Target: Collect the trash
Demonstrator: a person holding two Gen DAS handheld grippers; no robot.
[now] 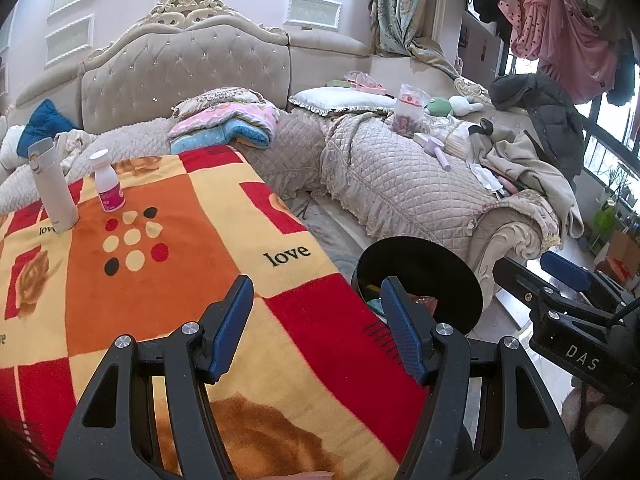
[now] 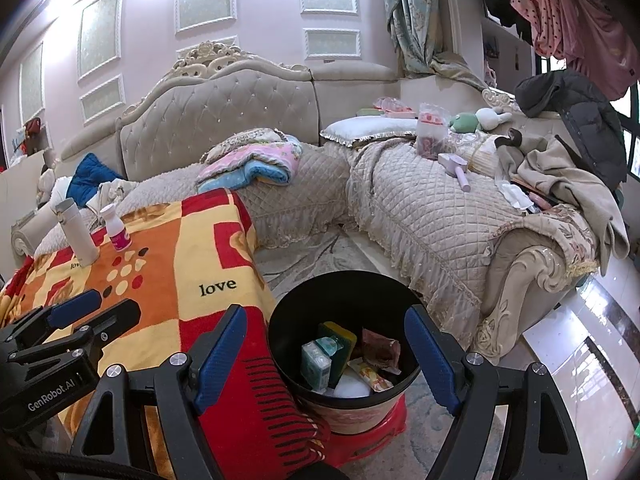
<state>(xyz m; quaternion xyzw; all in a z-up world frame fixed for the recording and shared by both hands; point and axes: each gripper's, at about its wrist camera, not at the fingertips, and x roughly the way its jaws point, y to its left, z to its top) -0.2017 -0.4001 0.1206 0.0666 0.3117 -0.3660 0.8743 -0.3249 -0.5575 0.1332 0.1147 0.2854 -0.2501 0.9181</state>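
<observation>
Both sets of fingers are spread wide and hold nothing. The left gripper, marked "GenRobot.AI" in the right wrist view, hangs over a patterned blanket printed "love". The right gripper hangs above the black trash bin at 6 o'clock, which holds wrappers and small boxes. At 10 o'clock a white flask and pill bottle stand upright on the blanket, near each other

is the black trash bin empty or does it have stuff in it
Partly filled: the black trash bin holds a green sponge, small boxes and wrappers.
</observation>
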